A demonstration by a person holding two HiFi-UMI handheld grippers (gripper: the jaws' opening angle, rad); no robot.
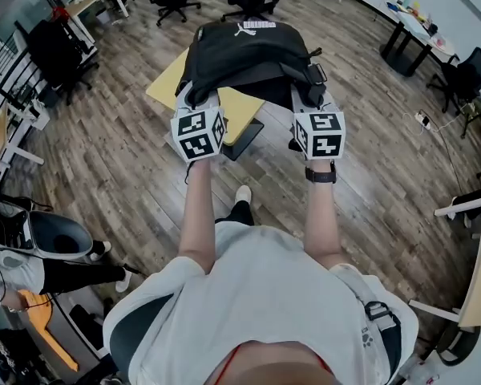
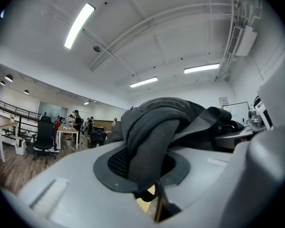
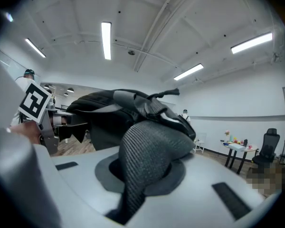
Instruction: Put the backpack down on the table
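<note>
Head view shows one black fabric backpack (image 1: 248, 50) held over one small yellow table (image 1: 164, 83) — the carry step, I judge, not yet set down. There are two grippers and two padded grey shoulder straps. The left gripper (image 1: 199, 101) is nearly closed, pinching one strap (image 2: 147, 141). The right gripper (image 1: 309, 96) likewise clamps the other strap (image 3: 147, 151). Next — lower it level onto the tabletop, then release.

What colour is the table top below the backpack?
Yellow; the square yellow tabletop shows best in the head view, beneath the black fabric backpack.
</note>
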